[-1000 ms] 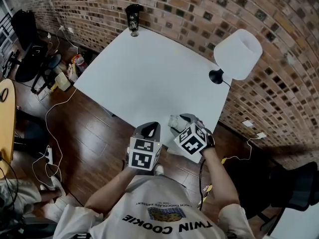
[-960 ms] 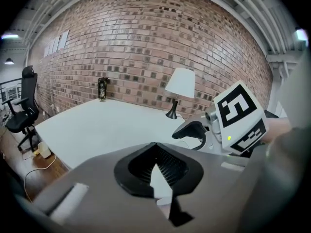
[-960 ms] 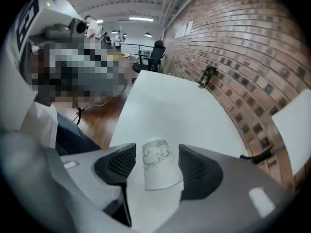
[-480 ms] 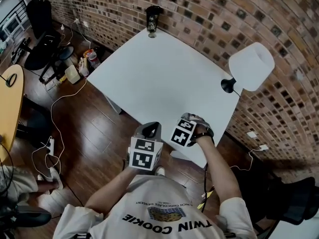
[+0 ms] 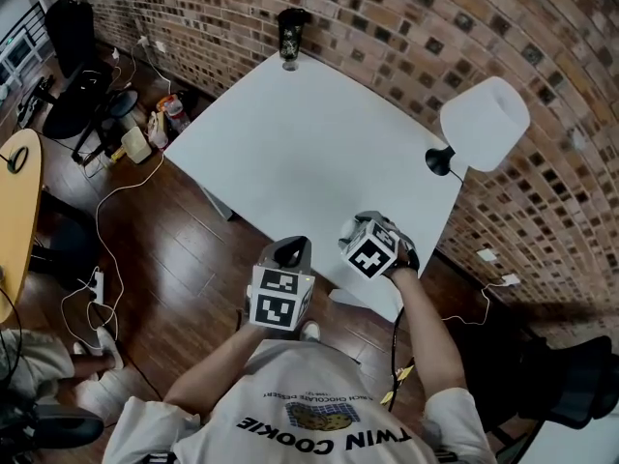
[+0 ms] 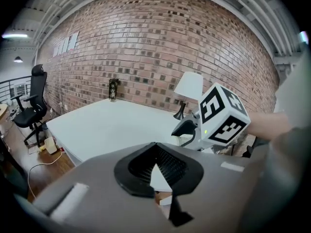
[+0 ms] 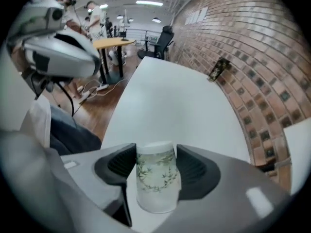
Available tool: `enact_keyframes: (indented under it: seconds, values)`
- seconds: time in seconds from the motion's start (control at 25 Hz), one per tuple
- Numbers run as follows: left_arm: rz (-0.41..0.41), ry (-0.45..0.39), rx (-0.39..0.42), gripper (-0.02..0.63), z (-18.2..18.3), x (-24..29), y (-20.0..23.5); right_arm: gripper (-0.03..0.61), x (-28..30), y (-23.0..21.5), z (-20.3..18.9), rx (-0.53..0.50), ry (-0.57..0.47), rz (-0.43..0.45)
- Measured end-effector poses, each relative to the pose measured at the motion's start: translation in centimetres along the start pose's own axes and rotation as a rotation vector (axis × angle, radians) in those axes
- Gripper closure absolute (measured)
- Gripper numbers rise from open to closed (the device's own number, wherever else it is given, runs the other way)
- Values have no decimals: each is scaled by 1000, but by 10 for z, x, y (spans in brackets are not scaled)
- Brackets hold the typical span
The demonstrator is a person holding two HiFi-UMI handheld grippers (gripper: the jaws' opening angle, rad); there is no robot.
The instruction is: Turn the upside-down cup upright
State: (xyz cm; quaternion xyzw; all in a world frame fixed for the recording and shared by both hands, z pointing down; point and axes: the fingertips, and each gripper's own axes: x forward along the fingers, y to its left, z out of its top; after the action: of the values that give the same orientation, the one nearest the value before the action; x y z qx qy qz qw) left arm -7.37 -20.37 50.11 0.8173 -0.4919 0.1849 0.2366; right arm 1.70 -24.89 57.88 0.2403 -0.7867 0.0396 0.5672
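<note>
A white paper cup [image 7: 154, 178] with a green leaf print stands upside-down near the front edge of the white table [image 5: 290, 133]. My right gripper [image 7: 155, 166] points steeply down over it. Its jaws have just been closing, the cup is between them, and both pads lie against the cup's sides. In the head view the right gripper [image 5: 360, 238] covers the cup. My left gripper [image 5: 288, 251] hangs just off the table's near edge, left of the right one. Its jaws [image 6: 158, 171] are shut with nothing in them.
A white-shaded lamp [image 5: 484, 124] stands at the table's right edge, and a dark tumbler [image 5: 288, 32] at its far corner against the brick wall. Cables, bags and office chairs [image 5: 73, 75] lie on the wooden floor at the left, beside a yellow round table [image 5: 14, 211].
The right gripper has moved left and down over the cup, which showed beside it a second ago and is now covered. The left gripper has stayed in place.
</note>
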Motion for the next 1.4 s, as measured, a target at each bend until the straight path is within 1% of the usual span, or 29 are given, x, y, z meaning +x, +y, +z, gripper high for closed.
enact_keyframes:
  seconds: [0.16,0.28,0.44,0.52,0.64,0.76,0.88,1.08,1.24,1.4]
  values:
    - [-18,9,19,611,-1,6,-8,316,-12,-9,1,180,-156,-4]
    - [-31,15,30,611,0,9,-14,316,-17,-14,-2,274,-277,-27]
    - [-46,26,44,611,-1,14,-24,316,-28,-19,-2,418,-479,-49]
    - [-51,31,54,611,-1,17,-28,316,-33,-24,-5,502,-583,-82]
    - [-55,35,77,611,0,21,-34,316,-40,-31,-15,616,-720,-164]
    - [-56,39,98,611,2,23,-39,316,-46,-34,-27,698,-820,-247]
    - [-52,40,123,611,5,23,-44,316,-46,-33,-36,735,-863,-282]
    - [-55,46,145,611,4,25,-56,316,-40,-28,-53,760,-865,-297]
    - [-47,55,143,611,0,27,-60,316,-37,-25,-57,731,-837,-277]
    - [-35,54,139,611,-3,28,-67,316,-37,-19,-55,700,-809,-229]
